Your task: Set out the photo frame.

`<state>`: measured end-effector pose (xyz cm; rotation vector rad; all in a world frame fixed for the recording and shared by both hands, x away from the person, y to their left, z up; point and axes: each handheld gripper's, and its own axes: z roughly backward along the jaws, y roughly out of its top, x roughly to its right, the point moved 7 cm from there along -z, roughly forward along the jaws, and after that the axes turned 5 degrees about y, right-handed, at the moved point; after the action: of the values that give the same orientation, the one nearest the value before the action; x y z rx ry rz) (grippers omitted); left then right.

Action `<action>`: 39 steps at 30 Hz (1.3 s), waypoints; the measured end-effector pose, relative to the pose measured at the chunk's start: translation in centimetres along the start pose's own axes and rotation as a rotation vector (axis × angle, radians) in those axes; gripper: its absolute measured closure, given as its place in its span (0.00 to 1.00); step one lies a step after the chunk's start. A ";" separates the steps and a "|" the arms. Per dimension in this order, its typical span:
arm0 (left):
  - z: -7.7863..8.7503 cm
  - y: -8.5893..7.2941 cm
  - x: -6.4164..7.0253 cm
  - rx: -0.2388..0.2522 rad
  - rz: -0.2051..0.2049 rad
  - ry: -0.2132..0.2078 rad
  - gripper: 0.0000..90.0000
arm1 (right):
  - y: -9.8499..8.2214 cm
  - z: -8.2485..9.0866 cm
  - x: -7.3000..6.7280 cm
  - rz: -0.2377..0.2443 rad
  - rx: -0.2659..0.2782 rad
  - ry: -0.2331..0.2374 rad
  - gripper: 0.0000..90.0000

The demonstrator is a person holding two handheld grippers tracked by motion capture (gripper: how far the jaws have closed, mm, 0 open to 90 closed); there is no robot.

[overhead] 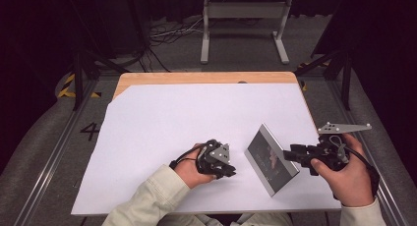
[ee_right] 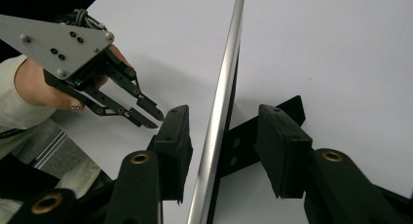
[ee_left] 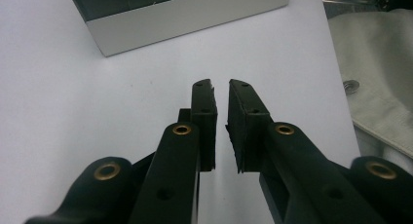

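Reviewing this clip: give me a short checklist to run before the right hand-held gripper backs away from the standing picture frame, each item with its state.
1. Right hand-held gripper pads clear of the silver-edged picture frame: ok, a gap shows on both sides of the frame's edge.
2. Frame stands on its own: cannot tell; its black back stand is out behind it on the white sheet, but the frame leans.
3. Left hand-held gripper apart from the frame: ok, it rests on the sheet beside it.
4. Left jaws hold nothing: ok, nearly shut with a bare gap.
5. Room on the sheet behind the frame: ok.
6. Frame inside the sheet's edge: ok, though close to the near right corner.
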<state>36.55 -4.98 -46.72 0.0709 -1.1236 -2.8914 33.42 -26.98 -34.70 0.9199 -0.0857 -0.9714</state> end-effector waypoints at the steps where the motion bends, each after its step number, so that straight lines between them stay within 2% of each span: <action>1: 0.0 0.0 0.0 -0.001 -0.001 -0.001 0.90 | 0.0 -0.1 -0.1 0.001 -0.004 0.001 0.62; 12: -0.1 -0.1 0.1 -0.007 -0.004 -0.005 0.90 | -0.6 -1.6 -0.4 -0.001 -0.064 0.009 0.61; 26: -0.2 -0.3 -0.2 -0.009 0.000 0.000 0.90 | -1.1 -4.1 -0.5 0.023 -0.132 -0.023 0.62; 28: -0.3 -0.3 -0.1 -0.011 0.004 -0.002 0.90 | -1.2 -4.2 -0.4 0.032 -0.140 -0.046 0.65; 39: -0.4 -0.4 -0.2 -0.014 0.006 -0.002 0.89 | -1.2 -3.7 -0.4 0.045 -0.148 -0.096 0.86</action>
<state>36.76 -4.91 -47.23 0.0645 -1.1016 -2.8942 34.05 -24.63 -37.72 0.7331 -0.1138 -0.9663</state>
